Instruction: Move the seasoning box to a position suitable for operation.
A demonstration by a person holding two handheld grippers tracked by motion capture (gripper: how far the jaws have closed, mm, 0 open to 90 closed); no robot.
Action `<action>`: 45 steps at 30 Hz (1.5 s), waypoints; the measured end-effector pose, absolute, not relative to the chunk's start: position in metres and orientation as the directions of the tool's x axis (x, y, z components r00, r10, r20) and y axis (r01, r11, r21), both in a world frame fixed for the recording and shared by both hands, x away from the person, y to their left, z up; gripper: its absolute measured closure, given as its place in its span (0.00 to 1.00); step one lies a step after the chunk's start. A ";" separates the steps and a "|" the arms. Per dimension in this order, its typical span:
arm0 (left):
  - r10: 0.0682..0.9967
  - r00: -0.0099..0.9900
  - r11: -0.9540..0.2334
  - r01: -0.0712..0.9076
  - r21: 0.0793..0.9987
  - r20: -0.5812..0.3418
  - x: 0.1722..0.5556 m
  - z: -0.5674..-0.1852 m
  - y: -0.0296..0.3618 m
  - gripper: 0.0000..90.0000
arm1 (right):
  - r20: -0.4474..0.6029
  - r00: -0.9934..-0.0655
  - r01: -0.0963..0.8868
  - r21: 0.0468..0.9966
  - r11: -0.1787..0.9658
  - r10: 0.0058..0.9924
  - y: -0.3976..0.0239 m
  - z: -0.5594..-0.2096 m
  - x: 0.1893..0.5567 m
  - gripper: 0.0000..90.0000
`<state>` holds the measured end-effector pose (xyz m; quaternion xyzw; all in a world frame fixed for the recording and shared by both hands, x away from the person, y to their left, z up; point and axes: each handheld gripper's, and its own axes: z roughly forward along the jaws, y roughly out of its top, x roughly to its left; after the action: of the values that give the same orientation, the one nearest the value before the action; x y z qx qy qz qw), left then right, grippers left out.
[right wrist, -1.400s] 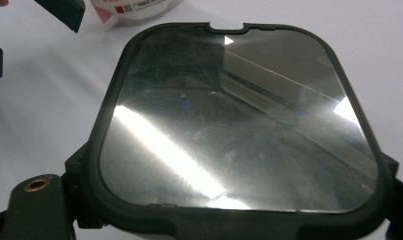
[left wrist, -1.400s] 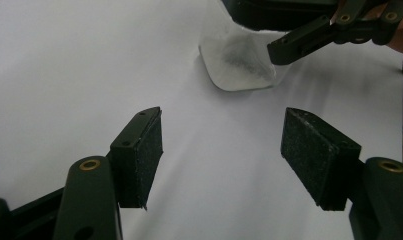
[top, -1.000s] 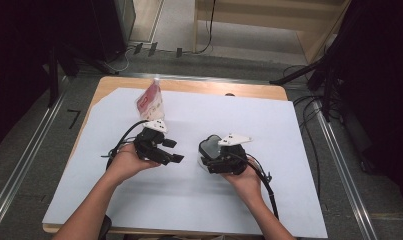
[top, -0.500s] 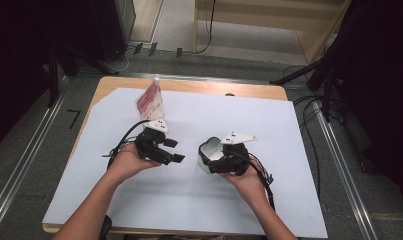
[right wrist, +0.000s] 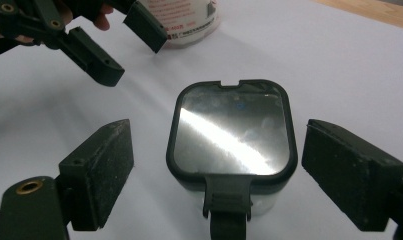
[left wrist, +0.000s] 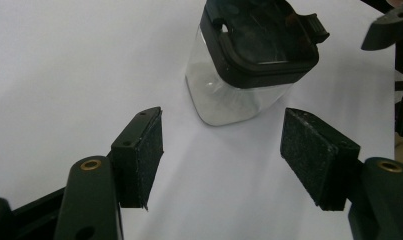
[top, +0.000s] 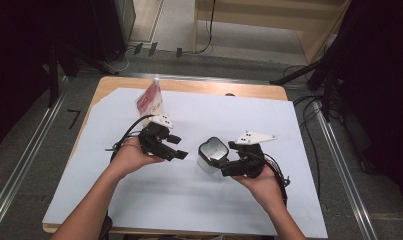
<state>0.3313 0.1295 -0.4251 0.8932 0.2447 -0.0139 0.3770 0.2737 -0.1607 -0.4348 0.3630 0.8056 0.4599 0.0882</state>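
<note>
Container (right wrist: 231, 150) sits between right gripper (right wrist: 216, 160) jaws, pads spread, not touching | left gripper (left wrist: 221, 150) spread, empty; container just ahead | right nearer

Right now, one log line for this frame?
left gripper: open, nothing held | right gripper: open, astride jar, pads apart from it | jar: upright on sheet, lid on | pouch: far edge

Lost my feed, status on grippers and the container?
Left gripper open, short of it. Right gripper open, pads either side of the lidded clear container, not touching. Pouch behind, nothing blocking.
</note>
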 end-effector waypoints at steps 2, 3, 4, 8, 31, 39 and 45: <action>0.422 0.884 -0.599 0.438 0.670 -0.201 0.334 -0.421 0.126 0.37 | 0.203 -0.718 0.515 0.798 0.312 0.665 -0.165 -0.435 0.270 0.17; 0.422 0.884 -0.605 0.440 0.664 -0.201 0.335 -0.420 0.124 0.37 | 0.200 -0.719 0.514 0.798 0.316 0.665 -0.168 -0.436 0.269 0.17; 0.413 0.886 -0.595 0.440 0.673 -0.214 0.338 -0.420 0.122 0.36 | 0.196 -0.714 0.514 0.799 0.313 0.672 -0.171 -0.436 0.267 0.19; 0.394 0.889 -0.602 0.442 0.665 -0.234 0.344 -0.420 0.118 0.36 | 0.235 -0.696 0.540 0.794 0.279 0.678 -0.184 -0.440 0.260 0.30; 0.337 0.905 -0.594 0.417 0.688 -0.258 0.347 -0.434 0.110 0.33 | 0.254 -0.732 0.550 0.767 0.330 0.632 -0.181 -0.466 0.234 1.00; 0.354 0.898 -0.576 0.429 0.695 -0.261 0.347 -0.435 0.107 0.21 | 0.254 -0.737 0.556 0.754 0.348 0.627 -0.162 -0.478 0.239 1.00; 0.359 0.895 -0.588 0.437 0.680 -0.266 0.347 -0.437 0.107 0.21 | 0.257 -0.722 0.572 0.744 0.345 0.642 -0.156 -0.486 0.246 1.00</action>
<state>0.3471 0.1071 -0.4367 0.8897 0.2237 -0.0500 0.3948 0.2462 -0.1564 -0.4861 0.3708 0.8192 0.4357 0.0402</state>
